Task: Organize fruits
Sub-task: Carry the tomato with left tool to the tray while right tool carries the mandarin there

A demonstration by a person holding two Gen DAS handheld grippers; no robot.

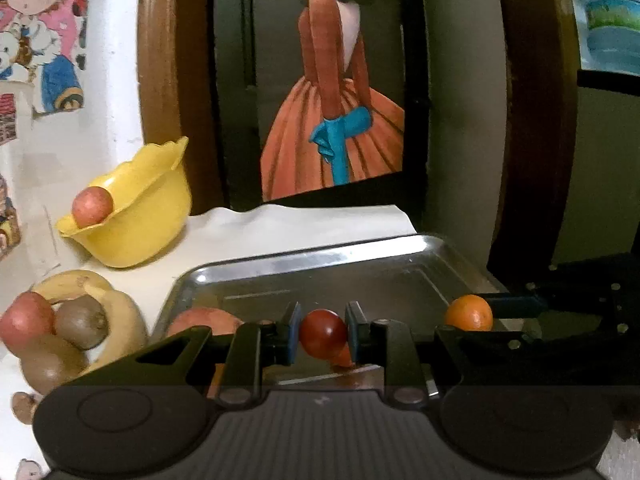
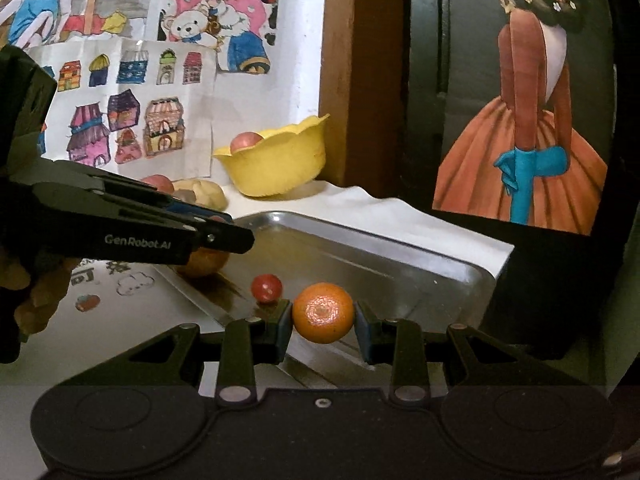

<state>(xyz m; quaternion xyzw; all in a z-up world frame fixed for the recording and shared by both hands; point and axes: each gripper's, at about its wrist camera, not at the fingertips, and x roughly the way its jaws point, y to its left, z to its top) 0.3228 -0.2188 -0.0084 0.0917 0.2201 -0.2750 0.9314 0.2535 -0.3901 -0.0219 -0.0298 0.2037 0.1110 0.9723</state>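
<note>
My left gripper (image 1: 324, 334) is shut on a small red round fruit (image 1: 322, 330), held low over the steel tray (image 1: 360, 276). A second small red fruit (image 2: 266, 287) lies on the tray floor. My right gripper (image 2: 323, 316) is shut on an orange (image 2: 323, 313) above the tray's near right part; the orange (image 1: 469, 313) also shows in the left wrist view. A large orange-pink fruit (image 1: 204, 320) rests in the tray's left corner. The left gripper (image 2: 224, 228) enters the right wrist view from the left.
A yellow bowl (image 1: 148, 216) holding a pink-red fruit (image 1: 92, 206) stands behind the tray at the wall. To the left of the tray lie bananas (image 1: 120, 316), kiwis (image 1: 82, 322) and a red apple (image 1: 26, 320). A dark painted panel (image 1: 332, 120) closes the back. A hand (image 2: 36, 296) grips the left tool.
</note>
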